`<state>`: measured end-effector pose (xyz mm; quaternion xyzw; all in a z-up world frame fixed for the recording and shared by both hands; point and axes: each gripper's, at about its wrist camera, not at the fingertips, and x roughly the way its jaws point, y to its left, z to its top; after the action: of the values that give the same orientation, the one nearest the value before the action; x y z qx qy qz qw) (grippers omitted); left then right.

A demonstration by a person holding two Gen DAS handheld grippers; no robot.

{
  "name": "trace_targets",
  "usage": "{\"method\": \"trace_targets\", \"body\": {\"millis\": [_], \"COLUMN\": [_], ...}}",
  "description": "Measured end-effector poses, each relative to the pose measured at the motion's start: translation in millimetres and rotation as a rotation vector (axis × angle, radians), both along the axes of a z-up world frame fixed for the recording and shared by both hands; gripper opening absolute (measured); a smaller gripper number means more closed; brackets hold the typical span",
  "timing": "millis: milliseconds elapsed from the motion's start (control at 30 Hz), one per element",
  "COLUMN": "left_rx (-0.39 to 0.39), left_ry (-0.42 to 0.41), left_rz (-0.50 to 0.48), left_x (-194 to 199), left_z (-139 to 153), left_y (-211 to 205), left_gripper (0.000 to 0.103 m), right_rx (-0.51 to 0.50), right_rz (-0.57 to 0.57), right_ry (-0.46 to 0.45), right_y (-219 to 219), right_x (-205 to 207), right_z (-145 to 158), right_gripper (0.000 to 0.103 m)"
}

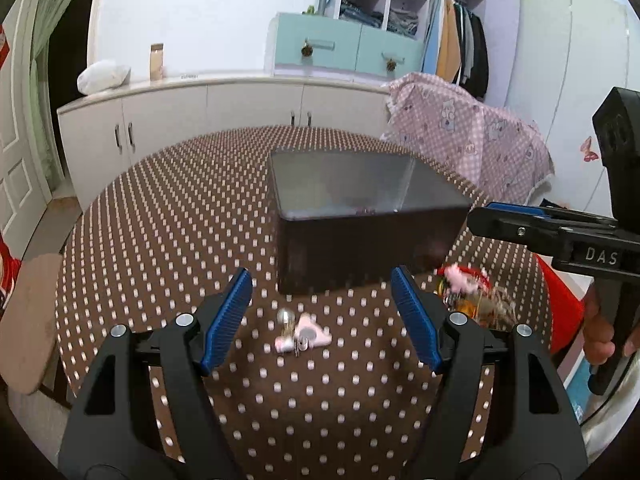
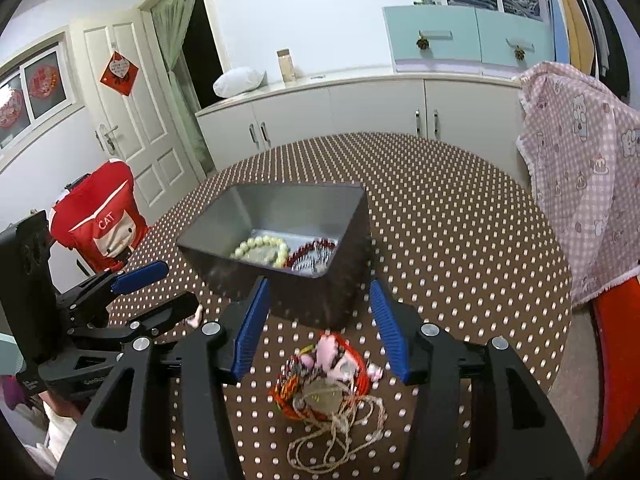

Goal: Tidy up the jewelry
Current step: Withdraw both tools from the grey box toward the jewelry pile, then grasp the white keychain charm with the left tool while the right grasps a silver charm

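Both hand-held grippers hang spread and empty over the polka-dot tabletop [image 1: 160,220]: the left hand-held gripper [image 1: 322,316] above a small pink-and-silver trinket cluster [image 1: 300,334], the right hand-held gripper [image 2: 320,328] above a tangled pile of red cord, twine and pink charms [image 2: 328,384]. Just beyond stands the dark metal box [image 2: 340,216], already holding a pale bead bracelet [image 2: 264,250] and a red bead bracelet [image 2: 316,250]. Judging by this, sorting seems partly done; both loose heaps remain outside.

We are seeing a dull grey metal box [image 2: 280,216] sitting on dotted cloth [image 2: 440,220]; beside the box, rough twine [image 2: 340,432] is lying.
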<state>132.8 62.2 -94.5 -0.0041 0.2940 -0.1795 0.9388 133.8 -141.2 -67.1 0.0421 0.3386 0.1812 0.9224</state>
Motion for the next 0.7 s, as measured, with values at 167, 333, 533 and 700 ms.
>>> {"method": "trace_targets", "body": {"millis": [167, 333, 533, 700], "left_rx": [-0.002, 0.002, 0.014, 0.037], "left_ry": [0.042, 0.052, 0.082, 0.077], "left_rz": [0.006, 0.015, 0.037, 0.069], "left_x": [-2, -4, 0, -2], "left_z": [-11, -15, -23, -24], "left_y": [1, 2, 4, 5], "left_gripper": [0.071, 0.057, 0.044, 0.031], "right_rx": [-0.011, -0.013, -0.011, -0.007], "right_rz": [0.024, 0.034, 0.031, 0.021], "right_ry": [0.021, 0.028, 0.040, 0.051], "right_y": [8, 10, 9, 6], "right_x": [-7, -11, -14, -15], "right_z": [-8, -12, -17, -21], "right_gripper": [0.050, 0.050, 0.050, 0.050]}}
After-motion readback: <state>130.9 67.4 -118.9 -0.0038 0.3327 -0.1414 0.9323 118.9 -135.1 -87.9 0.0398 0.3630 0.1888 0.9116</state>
